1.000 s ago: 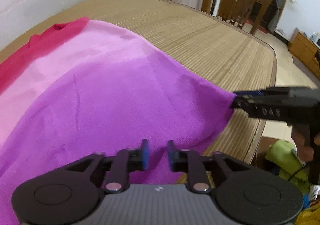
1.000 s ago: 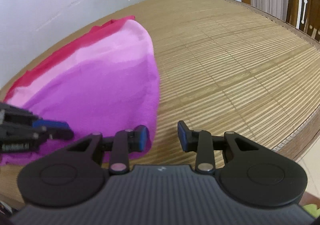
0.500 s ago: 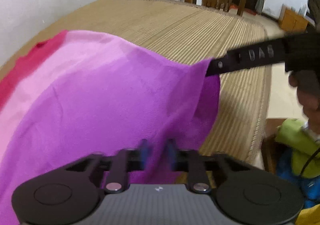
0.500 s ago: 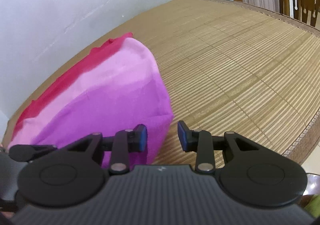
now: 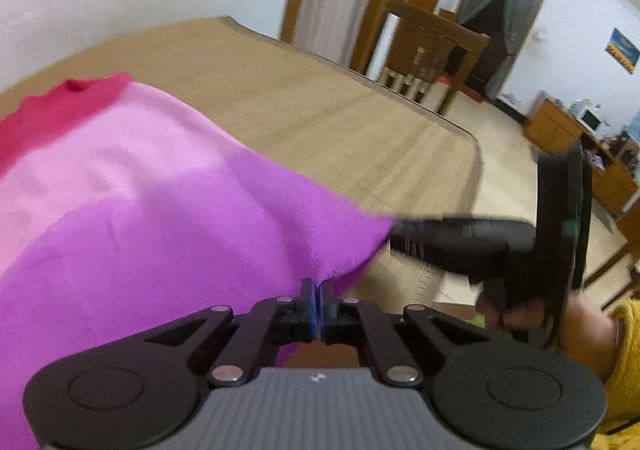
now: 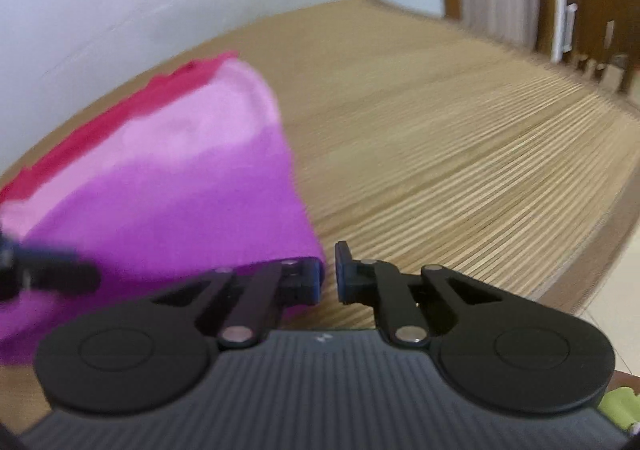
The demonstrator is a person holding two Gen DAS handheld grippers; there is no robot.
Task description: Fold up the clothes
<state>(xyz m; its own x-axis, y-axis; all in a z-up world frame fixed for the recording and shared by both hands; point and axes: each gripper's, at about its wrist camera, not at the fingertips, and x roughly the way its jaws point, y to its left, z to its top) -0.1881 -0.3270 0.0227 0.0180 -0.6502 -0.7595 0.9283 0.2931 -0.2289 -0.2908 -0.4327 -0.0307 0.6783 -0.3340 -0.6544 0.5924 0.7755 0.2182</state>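
Cloth: purple, pink and red fleece garment (image 5: 152, 217) on the woven bamboo mat (image 5: 320, 121), left side, near edge lifted.
Left gripper (image 5: 319, 304): pressed together, pinching the purple hem.
Right gripper (image 6: 328, 274): jaws just closing, narrow gap visible; its tip meets the hem's right corner, grip unclear.

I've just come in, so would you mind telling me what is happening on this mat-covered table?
A person is folding a purple, pink and red garment on a woven-mat table, with a hand-held gripper in each hand. The left hand-held gripper is shut on the purple near edge. The right hand-held gripper has just been closing at the garment's near corner; a narrow gap shows between its pads, and whether cloth is caught there is unclear. That edge looks raised off the mat.
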